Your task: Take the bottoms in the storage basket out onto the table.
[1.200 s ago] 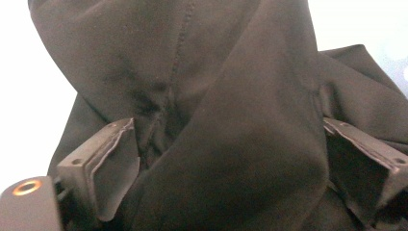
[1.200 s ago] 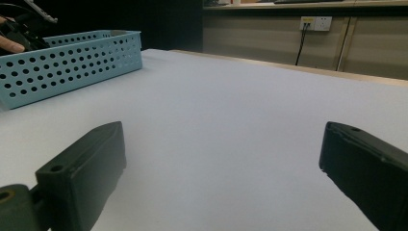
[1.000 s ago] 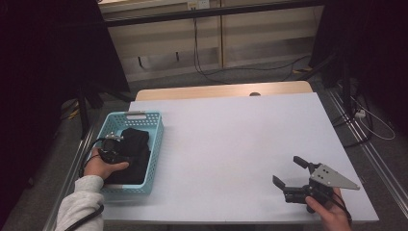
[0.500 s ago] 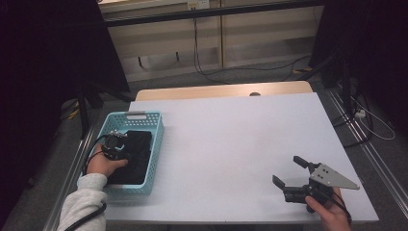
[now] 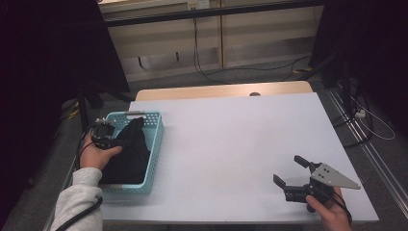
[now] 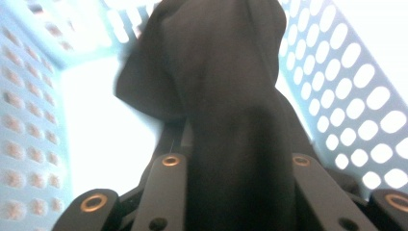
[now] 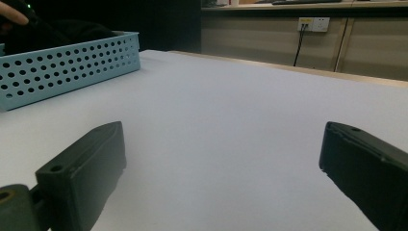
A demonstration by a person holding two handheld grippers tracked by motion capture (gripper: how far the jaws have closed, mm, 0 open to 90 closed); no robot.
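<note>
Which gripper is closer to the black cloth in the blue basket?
Left. The left gripper is shut on the black cloth over the blue basket. The right gripper rests open at the table's opposite near corner.

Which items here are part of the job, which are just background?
In the job: black cloth, pinched and lifted by the left gripper after its jaws closed; blue basket.
Just there: right gripper, open, idle on white table; floor cables.
</note>
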